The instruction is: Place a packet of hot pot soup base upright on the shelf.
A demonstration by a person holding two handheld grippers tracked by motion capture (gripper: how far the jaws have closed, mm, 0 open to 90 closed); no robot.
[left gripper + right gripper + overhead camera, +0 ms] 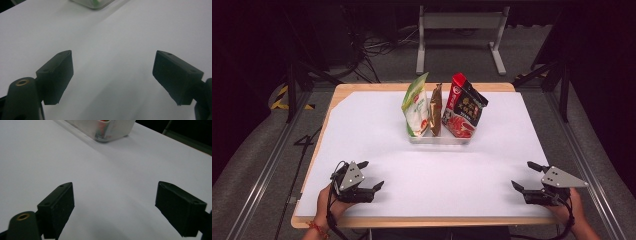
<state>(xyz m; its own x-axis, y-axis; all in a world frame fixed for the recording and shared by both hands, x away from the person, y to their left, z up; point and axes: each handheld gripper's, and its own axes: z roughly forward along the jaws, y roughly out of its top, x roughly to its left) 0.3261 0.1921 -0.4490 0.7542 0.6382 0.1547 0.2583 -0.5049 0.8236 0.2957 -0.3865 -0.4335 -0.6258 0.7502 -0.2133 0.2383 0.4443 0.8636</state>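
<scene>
While a white sheet [377,150] covers most of the wooden table [337,95] across the middle of the high view, a clear tray [439,138] sits just above centre holding three upright snack bags, touching side by side: a green and white bag [416,107] at left, a slim brown bag [435,110] in the middle, a red and black bag [463,107] at right. At lower left, the left gripper [370,175] rests with jaws apart, nothing between them. At lower right (well apart from the tray) the right gripper [523,175] likewise stands spread and empty.
</scene>
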